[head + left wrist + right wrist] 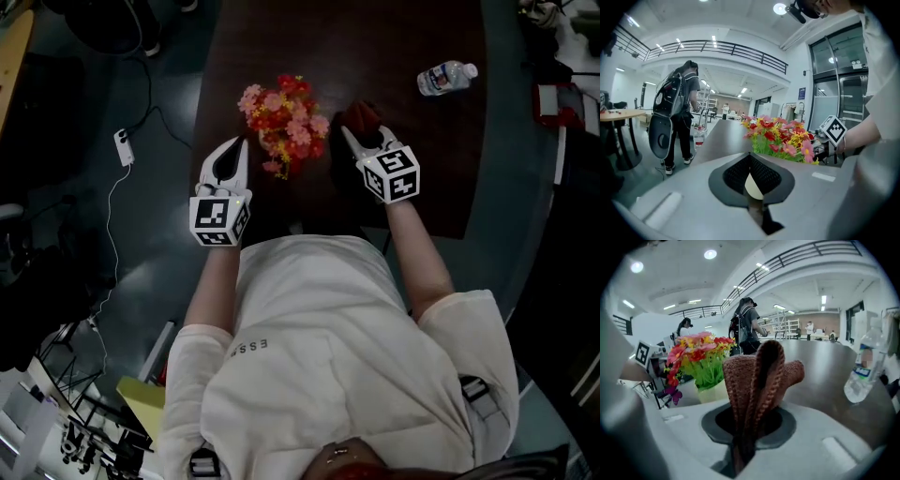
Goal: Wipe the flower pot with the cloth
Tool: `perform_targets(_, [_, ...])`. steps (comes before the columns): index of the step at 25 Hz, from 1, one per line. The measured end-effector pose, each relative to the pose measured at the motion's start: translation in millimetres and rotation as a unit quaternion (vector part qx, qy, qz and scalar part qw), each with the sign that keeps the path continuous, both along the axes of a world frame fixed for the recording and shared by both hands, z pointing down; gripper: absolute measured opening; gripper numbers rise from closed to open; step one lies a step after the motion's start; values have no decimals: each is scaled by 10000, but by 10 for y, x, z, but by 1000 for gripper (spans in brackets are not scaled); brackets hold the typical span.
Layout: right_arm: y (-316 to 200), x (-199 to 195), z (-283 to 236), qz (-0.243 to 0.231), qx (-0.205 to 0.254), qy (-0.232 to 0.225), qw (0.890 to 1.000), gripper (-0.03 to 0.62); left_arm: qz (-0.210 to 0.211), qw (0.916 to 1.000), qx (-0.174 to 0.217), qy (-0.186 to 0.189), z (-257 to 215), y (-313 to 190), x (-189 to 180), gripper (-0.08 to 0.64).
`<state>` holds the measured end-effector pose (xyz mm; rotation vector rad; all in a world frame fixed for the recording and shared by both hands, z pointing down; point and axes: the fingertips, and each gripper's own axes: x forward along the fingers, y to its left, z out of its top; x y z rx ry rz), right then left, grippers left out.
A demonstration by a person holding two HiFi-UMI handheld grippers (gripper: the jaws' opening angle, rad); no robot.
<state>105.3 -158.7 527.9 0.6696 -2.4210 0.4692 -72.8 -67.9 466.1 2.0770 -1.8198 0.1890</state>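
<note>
L gripper point(232, 148) jaws are closed on the pale rim of the flower pot point(712, 392), seen pinched between the 2 pads. R gripper point(367, 136) jaws are clamped on a folded reddish cloth point(759, 376), held just beside the pot; contact can't be told. The pot, w/ flowers point(284, 122), is set toward the table's point(441, 187) left edge. 1 water bottle point(446, 78) lies by the right edge.
</note>
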Motion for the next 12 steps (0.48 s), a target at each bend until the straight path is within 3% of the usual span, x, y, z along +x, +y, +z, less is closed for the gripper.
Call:
perform_targets(5, [412,206,9,925,309,317,9947,46,746,9971,58,151,-3,71,14,11])
perform_targets(9, [842,200,8,1728,259,358,9840,46,1451,9891,-27,261,-33,239,-32,11])
perform_targets(12, [1258,76,26,2049,82,262,9784,46,1872,9818,-24,306,-127,398,-81,11])
